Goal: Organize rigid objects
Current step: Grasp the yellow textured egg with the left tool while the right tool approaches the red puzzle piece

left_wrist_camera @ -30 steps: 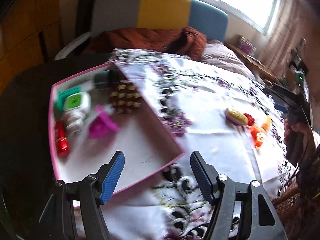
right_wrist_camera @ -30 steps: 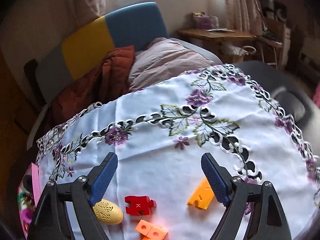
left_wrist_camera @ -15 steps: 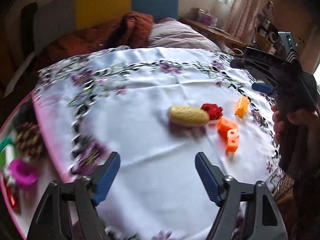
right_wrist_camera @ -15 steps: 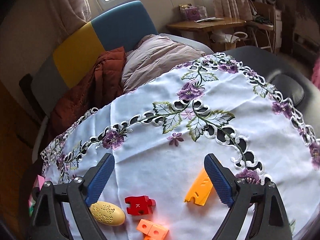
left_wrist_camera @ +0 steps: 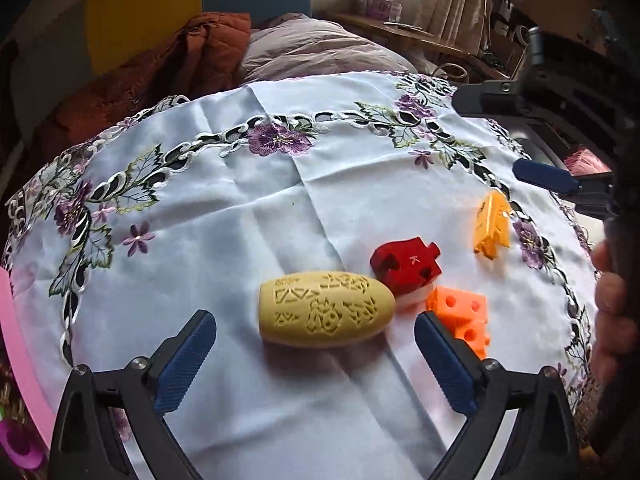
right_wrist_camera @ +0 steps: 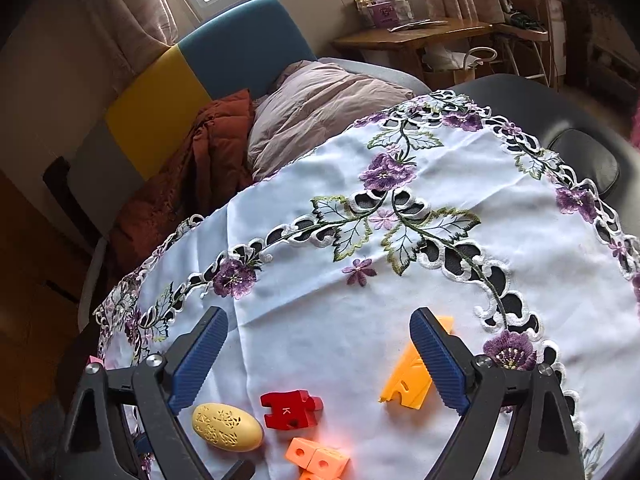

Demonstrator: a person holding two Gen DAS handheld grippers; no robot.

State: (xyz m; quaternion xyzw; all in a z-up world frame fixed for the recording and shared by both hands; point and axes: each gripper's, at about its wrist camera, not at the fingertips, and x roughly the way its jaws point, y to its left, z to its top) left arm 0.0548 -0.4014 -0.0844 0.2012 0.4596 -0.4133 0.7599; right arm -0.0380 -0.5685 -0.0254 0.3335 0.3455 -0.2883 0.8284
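Several loose pieces lie on the white embroidered cloth (left_wrist_camera: 240, 208). A yellow carved oval piece (left_wrist_camera: 326, 308) lies just ahead of my left gripper (left_wrist_camera: 314, 318), whose jaws are opening with nothing pressed between them. Behind it are a red puzzle block (left_wrist_camera: 406, 266), orange holed cubes (left_wrist_camera: 460, 312) by the right finger, and a yellow-orange flat piece (left_wrist_camera: 492, 222). My right gripper (right_wrist_camera: 319, 314) hangs open above the cloth. Its right finger overlaps the yellow-orange piece (right_wrist_camera: 408, 380). The oval piece (right_wrist_camera: 226, 426), red block (right_wrist_camera: 290, 408) and orange cubes (right_wrist_camera: 318, 458) lie below its fingers.
A pink tray rim (left_wrist_camera: 16, 340) shows at the far left. A person's hand (left_wrist_camera: 612, 320) holds the right gripper's handle at the right edge. Beyond the table are a sofa with an orange blanket (right_wrist_camera: 200, 168) and a wooden side table (right_wrist_camera: 416, 36).
The left wrist view swung from the pink tray across the cloth to the loose pieces, and its jaws spread wider. The right gripper barely moved, its jaws a little wider.
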